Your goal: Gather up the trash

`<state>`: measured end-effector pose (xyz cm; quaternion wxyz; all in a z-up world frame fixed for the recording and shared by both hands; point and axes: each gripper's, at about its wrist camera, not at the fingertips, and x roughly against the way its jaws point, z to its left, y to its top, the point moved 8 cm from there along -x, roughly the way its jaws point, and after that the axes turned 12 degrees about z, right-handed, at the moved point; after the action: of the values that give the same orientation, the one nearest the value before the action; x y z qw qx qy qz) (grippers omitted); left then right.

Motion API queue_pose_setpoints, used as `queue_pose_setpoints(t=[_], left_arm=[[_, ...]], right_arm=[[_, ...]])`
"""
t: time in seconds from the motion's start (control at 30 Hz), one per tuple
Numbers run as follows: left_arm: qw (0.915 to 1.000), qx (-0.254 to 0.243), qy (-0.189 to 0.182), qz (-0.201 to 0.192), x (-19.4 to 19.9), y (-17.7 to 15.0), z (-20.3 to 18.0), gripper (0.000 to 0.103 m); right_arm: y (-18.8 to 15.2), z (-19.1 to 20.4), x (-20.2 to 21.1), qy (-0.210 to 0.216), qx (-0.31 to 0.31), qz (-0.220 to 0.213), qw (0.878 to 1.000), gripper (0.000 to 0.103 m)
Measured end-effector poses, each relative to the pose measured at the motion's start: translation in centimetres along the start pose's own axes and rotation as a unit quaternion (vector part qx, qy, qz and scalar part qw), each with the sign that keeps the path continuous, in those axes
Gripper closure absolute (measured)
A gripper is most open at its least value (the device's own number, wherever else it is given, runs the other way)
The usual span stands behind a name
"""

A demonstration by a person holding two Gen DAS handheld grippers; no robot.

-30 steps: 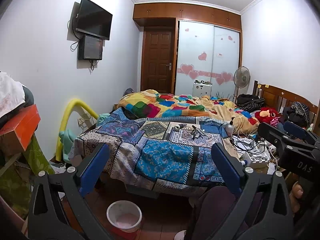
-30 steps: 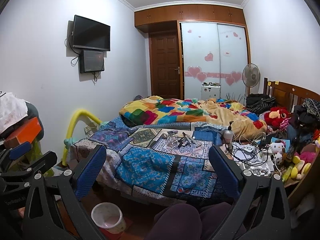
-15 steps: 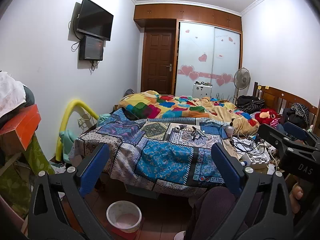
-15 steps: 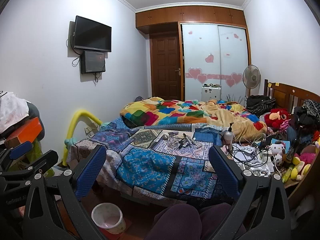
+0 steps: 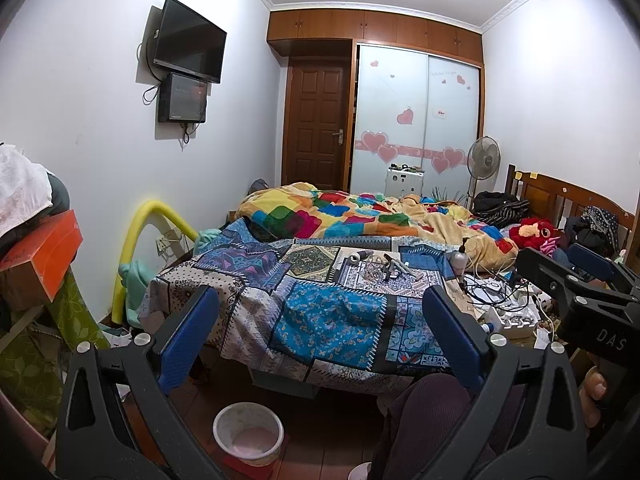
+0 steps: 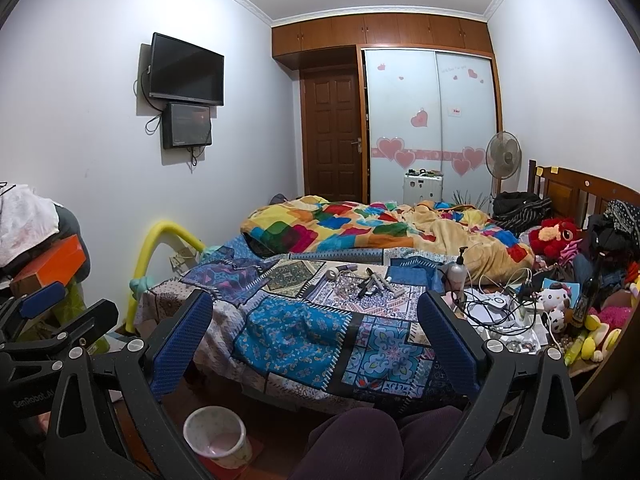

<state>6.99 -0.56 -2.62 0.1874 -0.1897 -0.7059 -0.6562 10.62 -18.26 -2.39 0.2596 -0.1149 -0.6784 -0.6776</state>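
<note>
Two tools were up, one in each hand. The left tool and the right tool both had their blue pads wide apart, with nothing between them. Both pointed level at the bed in the middle of the frame. One white bin stood upright on the floor at the bottom of the frame, open end up, below the left tool. A small pile of bits lay on the patchwork cover, mid-frame. One hand showed at the lower right, gripping the right tool's handle.
</note>
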Motion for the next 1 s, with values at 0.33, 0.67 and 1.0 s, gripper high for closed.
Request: queue_pose_setpoints(t=[0.33, 0.67, 1.0], left_arm=[[1.0000, 0.000, 0.000, 0.000, 0.0, -0.1, 0.0, 0.001], [1.0000, 0.003, 0.002, 0.006, -0.4, 0.7, 0.0, 0.001], [0.9994, 0.018, -0.004, 0.028, -5.4, 5.0, -0.9, 0.001]], right_arm=[[-0.1, 0.0, 0.0, 0.000, 0.000, -0.001, 1.000, 0.001], [0.5, 0.2, -0.5, 0.000, 0.000, 0.003, 1.000, 0.001], [2.8, -1.4, -3.5, -0.008, 0.002, 0.009, 1.000, 0.001]])
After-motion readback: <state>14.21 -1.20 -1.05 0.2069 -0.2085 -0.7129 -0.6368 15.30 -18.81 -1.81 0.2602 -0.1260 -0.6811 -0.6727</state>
